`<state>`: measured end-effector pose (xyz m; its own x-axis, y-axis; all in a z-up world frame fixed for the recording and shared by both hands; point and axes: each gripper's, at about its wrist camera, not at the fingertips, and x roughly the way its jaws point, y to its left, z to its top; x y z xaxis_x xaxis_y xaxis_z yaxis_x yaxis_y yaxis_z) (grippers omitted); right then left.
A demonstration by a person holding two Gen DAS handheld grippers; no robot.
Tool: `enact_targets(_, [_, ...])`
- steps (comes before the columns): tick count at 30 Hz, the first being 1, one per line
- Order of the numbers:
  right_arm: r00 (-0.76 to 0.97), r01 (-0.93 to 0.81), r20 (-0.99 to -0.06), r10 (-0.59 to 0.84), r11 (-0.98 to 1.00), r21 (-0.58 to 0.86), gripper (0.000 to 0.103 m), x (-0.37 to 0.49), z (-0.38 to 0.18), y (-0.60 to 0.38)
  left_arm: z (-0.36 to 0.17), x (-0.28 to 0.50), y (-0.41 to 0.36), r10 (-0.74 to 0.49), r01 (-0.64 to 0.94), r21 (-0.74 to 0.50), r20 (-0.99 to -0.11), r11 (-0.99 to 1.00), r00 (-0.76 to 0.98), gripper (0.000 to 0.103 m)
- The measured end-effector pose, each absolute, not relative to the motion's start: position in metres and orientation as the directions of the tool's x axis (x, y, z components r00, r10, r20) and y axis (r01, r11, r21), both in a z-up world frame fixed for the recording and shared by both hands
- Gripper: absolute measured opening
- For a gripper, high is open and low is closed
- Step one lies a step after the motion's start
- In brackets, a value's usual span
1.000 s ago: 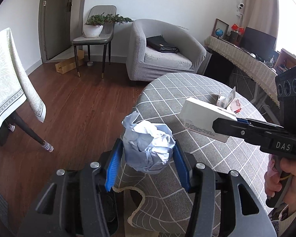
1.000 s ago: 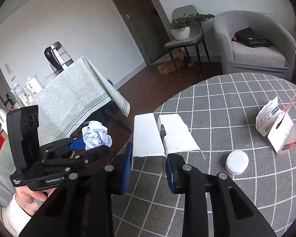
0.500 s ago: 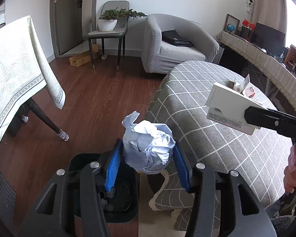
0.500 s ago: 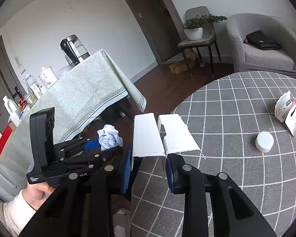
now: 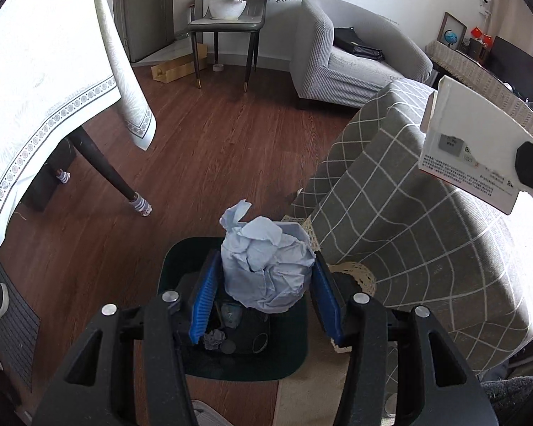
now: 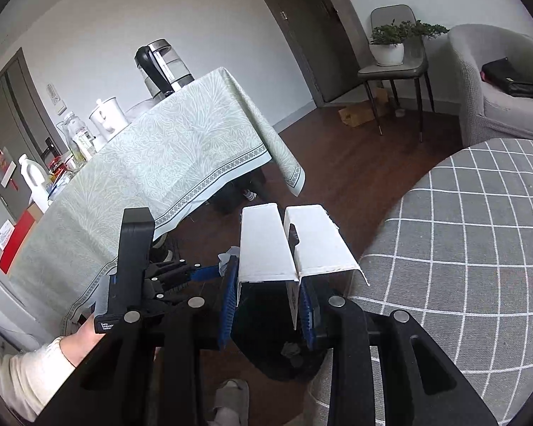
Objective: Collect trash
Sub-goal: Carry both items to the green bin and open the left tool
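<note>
A: While the left gripper (image 5: 264,289) hangs above the dark plastic bin (image 5: 291,362), what's between its blue pads?
B: A crumpled pale-blue paper ball (image 5: 266,273), pinched tight.
A: And the right gripper (image 6: 268,300)?
B: Clamped on an opened white cardboard box (image 6: 266,245), beside the grey checked tablecloth (image 6: 462,248).

Both wrist views angled down, close, sharing the dark bin (image 5: 174,266) below

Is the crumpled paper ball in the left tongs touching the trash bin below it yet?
Cannot tell. In the left wrist view the paper ball, pinched in the left tongs, overlaps the dark bin beneath, but looking down hides any gap.
</note>
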<state>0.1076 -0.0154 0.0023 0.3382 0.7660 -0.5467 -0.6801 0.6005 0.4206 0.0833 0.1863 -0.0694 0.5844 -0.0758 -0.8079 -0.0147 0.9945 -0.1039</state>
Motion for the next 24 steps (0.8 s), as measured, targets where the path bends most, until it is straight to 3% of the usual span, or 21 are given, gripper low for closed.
enact_targets(13, [0.277, -0.695, -0.587, 0.76, 0.581, 0.424, 0.031, 0.112, -0.02, 0.037, -0.105, 0.076, 0.224, -0.088, -0.023, -0.114, -0.867, 0.993, 0.49, 0.055])
enact_targets(24, [0.243, -0.701, -0.629, 0.739, 0.582, 0.413, 0.031, 0.113, -0.04, 0.071, -0.122, 0.069, 0.248, -0.094, -0.037, -0.122, -0.897, 0.992, 0.432, 0.068])
